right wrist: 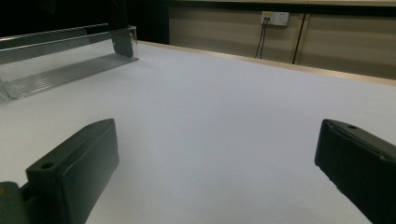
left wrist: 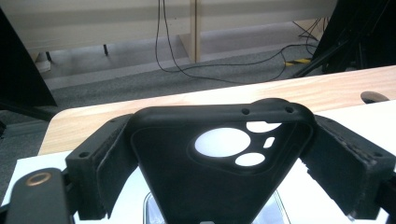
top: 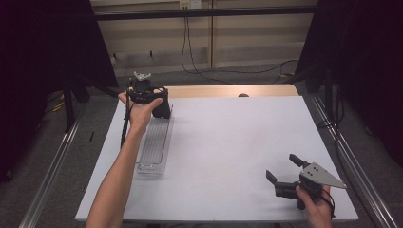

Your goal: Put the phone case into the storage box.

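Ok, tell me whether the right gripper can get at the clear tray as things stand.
Probably yes: the right gripper is open, and bare white table lies between it and the clear tray.

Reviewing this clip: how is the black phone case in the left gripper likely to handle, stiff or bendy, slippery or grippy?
The phone case is probably soft and bendy: a thin matte shell, empty, with open camera cutouts. It looks light for its size, held between the left gripper pads alone. The matte surface likely grips well, though a hard squeeze may bow it.
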The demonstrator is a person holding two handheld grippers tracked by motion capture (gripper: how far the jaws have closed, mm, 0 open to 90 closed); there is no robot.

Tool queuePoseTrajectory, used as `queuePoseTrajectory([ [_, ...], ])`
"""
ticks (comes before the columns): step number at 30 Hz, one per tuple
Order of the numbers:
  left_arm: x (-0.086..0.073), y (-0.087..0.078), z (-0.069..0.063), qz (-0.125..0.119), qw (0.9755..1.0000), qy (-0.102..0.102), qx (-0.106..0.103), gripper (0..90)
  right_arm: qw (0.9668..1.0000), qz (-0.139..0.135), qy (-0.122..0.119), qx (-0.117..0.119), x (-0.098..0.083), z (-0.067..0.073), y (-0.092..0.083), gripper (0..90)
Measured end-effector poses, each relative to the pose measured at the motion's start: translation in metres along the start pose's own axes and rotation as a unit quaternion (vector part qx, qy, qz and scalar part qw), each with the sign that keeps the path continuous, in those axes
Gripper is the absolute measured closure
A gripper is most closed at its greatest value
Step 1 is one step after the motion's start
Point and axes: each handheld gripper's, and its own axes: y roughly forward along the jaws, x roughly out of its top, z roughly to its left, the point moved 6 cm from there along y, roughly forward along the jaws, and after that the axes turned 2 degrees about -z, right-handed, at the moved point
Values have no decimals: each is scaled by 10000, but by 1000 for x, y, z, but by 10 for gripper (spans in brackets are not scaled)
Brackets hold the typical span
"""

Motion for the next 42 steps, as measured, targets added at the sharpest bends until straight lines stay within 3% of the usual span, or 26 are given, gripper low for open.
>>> queuePoseTrajectory([
  [7,1,3,1,-35,10000,-86,34,127,10000,-3,-2,-1,0,0,0,0],
  [18,3,7,0,-48,10000,-55,20,125,10000,-7,-18,12,0,0,-1,0],
  [29,3,8,-1,-150,9997,-119,-172,63,10000,-3,-8,28,0,0,-1,0],
  [35,5,7,1,-254,9995,-146,-99,40,10000,-2,-13,36,0,0,0,0],
  [42,6,7,3,-290,9994,-138,-157,39,10000,-2,-2,33,0,0,-1,0],
])
